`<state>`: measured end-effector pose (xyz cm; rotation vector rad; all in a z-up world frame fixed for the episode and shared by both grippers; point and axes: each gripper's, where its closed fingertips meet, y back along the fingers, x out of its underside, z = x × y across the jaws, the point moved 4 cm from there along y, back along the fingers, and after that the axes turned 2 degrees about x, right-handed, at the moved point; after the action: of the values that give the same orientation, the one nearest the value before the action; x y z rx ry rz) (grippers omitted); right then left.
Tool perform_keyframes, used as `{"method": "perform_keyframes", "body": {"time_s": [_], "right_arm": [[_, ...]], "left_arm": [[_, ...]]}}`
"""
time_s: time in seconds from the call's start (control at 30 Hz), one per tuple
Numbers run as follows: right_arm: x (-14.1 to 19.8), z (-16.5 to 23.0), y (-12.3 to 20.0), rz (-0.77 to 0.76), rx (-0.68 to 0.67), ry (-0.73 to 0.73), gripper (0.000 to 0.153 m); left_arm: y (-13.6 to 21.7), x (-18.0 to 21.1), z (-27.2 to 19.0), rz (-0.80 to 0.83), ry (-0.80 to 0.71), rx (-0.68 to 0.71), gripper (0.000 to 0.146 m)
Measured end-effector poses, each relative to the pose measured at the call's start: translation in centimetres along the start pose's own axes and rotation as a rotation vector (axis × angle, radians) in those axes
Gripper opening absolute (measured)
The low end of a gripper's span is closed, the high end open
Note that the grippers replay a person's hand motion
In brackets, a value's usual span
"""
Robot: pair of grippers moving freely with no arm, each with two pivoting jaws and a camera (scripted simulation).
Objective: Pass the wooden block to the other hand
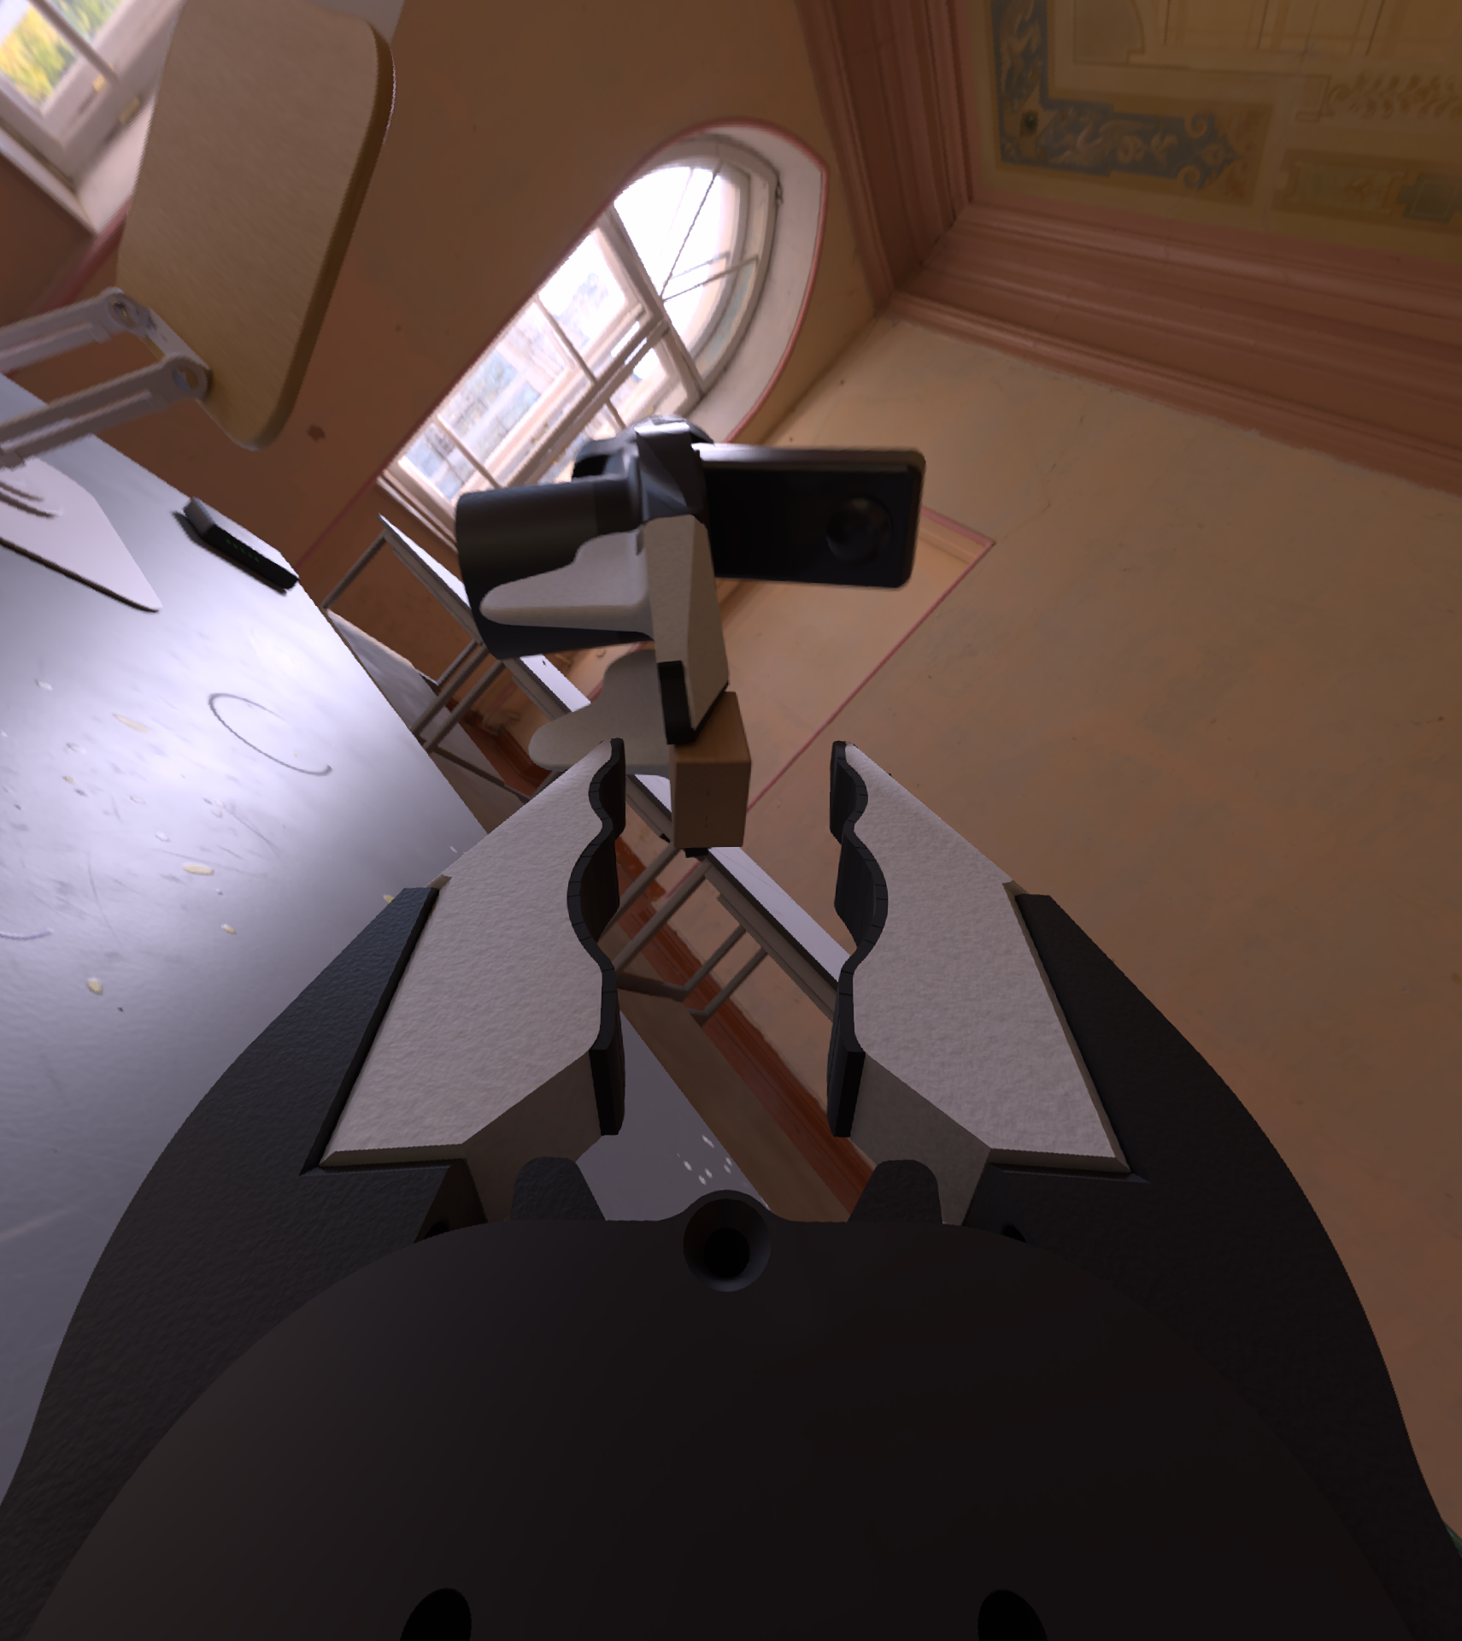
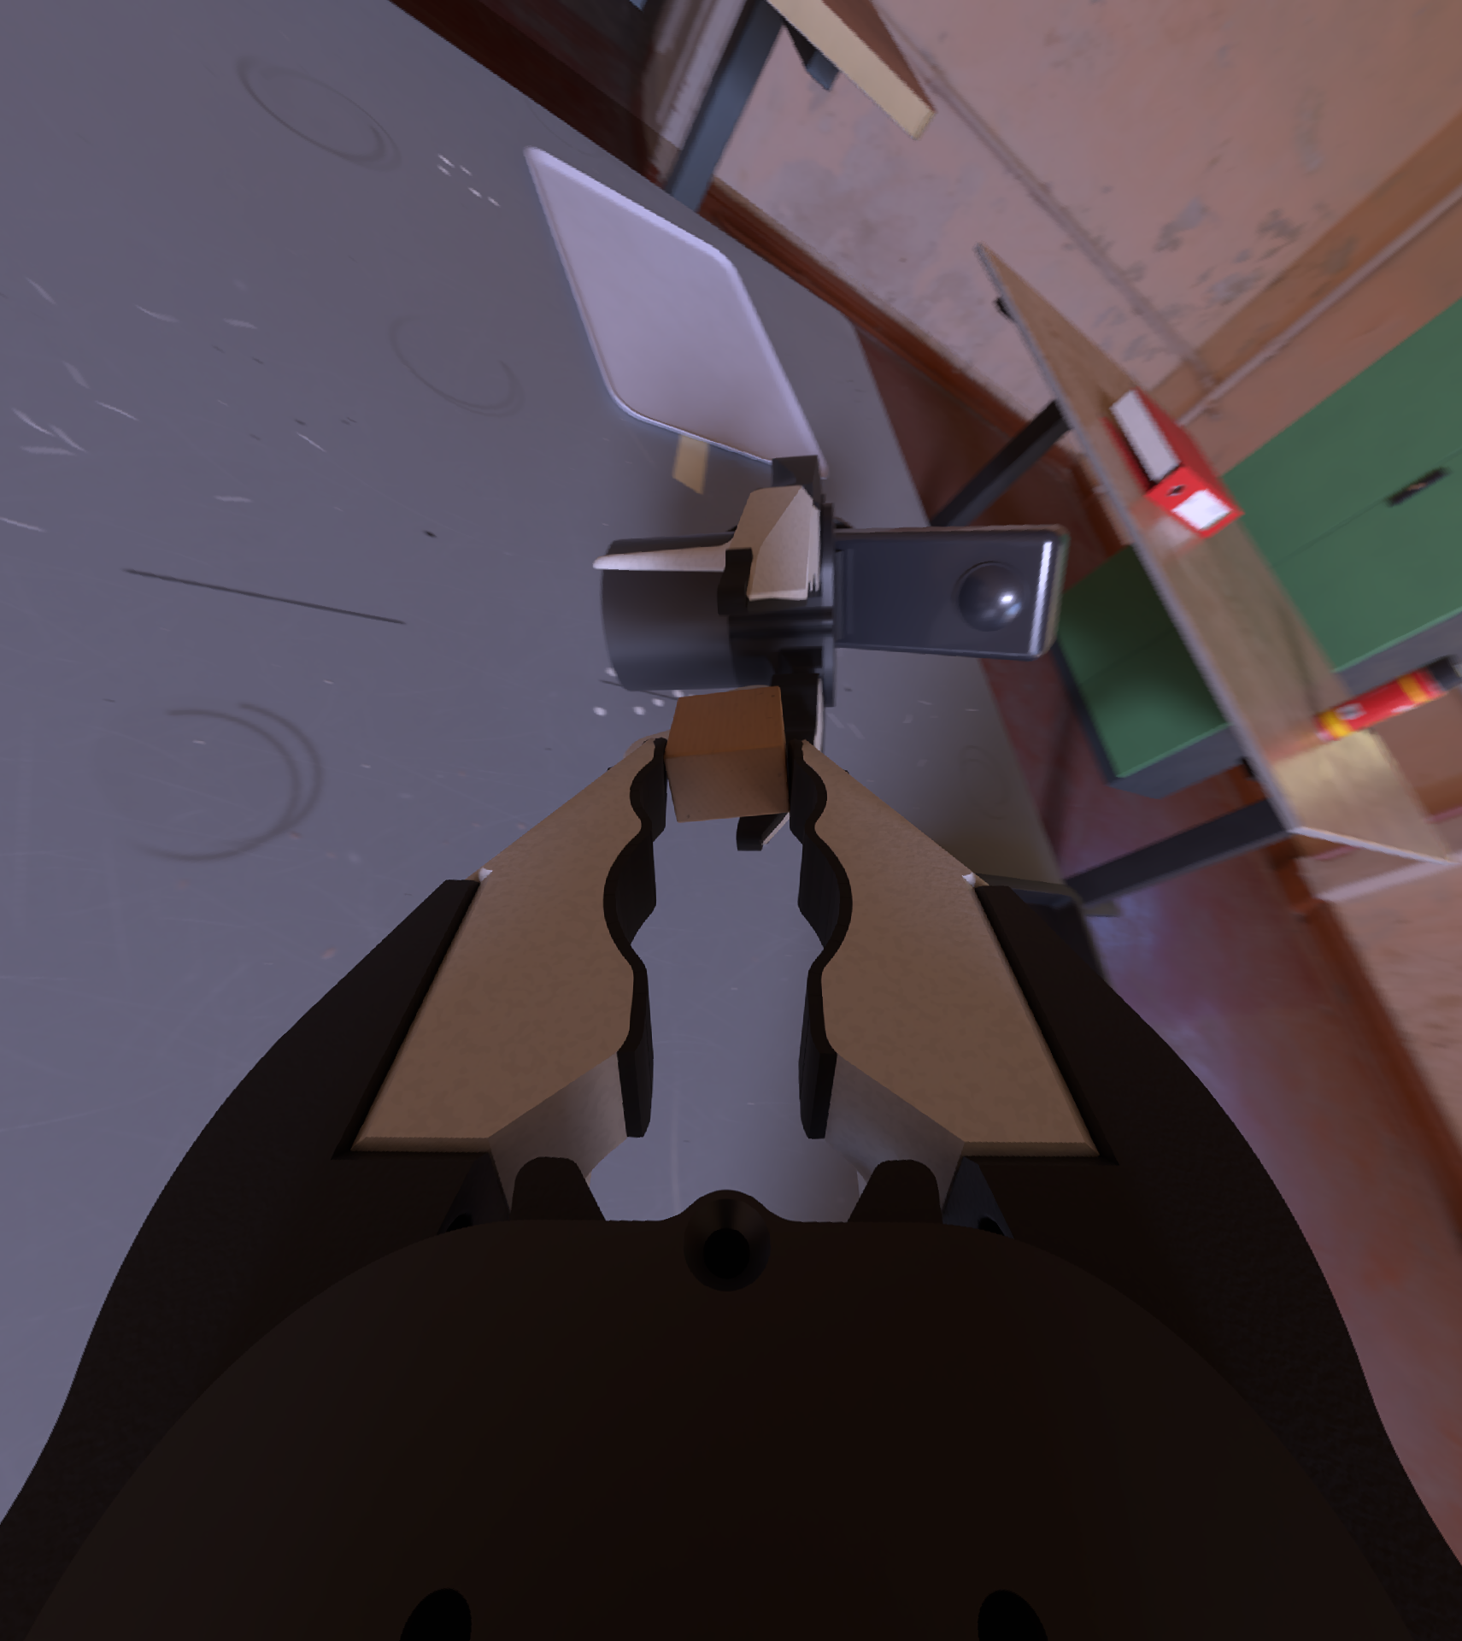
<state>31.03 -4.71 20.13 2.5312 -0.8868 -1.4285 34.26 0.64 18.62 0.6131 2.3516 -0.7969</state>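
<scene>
the table (image 1: pixel 132 888) is dark grey and flat. it has ring marks, thin scratches and little pale crumbs on it. on the far left a white lamp base (image 1: pixel 43 533) sits on it. a small black box (image 1: pixel 239 543) lies near the far edge. a white tray (image 2: pixel 674 320) lies flat by the edge too.

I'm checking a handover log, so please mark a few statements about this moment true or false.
1. The right gripper is shut on the wooden block. True.
2. The left gripper is shut on the block. False: it is open, the block ahead of its tips.
3. The block lies on the table. False: it is held in the air.
4. A red box sits on a shelf. True.
</scene>
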Motion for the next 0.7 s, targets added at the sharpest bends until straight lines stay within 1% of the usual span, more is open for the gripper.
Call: {"method": "perform_keyframes", "body": {"time_s": [0.1, 0.2, 0.27, 0.4, 0.5, 0.53, 0.67, 0.7], "right_arm": [[0.4, 0.5, 0.2, -0.034, -0.086, -0.058, 0.027], [0.9, 1.0, 0.5, -0.048, -0.146, -0.07, 0.027], [1.4, 1.6, 0.5, -0.042, -0.206, -0.093, 0.027], [2.3, 2.6, 0.3, -0.007, -0.291, -0.131, 0.027], [2.6, 3.2, 0.3, 0.002, -0.364, -0.166, 0.027], [2.6, 3.2, 0.3, -0.005, -0.367, -0.174, 0.026], [2.6, 2.4, 0.2, -0.043, -0.311, -0.202, 0.026], [2.5, 1.9, 0.2, -0.056, -0.277, -0.201, 0.032]], "left_arm": [[0.0, 0.7, 0.1, 0.06, 0.03, -0.007, 0.048], [0.1, 1.6, 0.8, 0.134, 0.046, -0.066, 0.049], [0.1, 2.2, 1.3, 0.176, 0.057, -0.084, 0.045], [-0.6, 3.7, 2.2, 0.256, 0.111, -0.063, 0.034], [-1.2, 4.6, 2.6, 0.312, 0.125, -0.045, 0.021], [-1.2, 4.6, 2.7, 0.317, 0.129, -0.048, 0.017], [-1.1, 3.8, 2.5, 0.287, 0.087, -0.102, 0.018], [-1.0, 3.4, 2.3, 0.269, 0.068, -0.118, 0.016]]}}
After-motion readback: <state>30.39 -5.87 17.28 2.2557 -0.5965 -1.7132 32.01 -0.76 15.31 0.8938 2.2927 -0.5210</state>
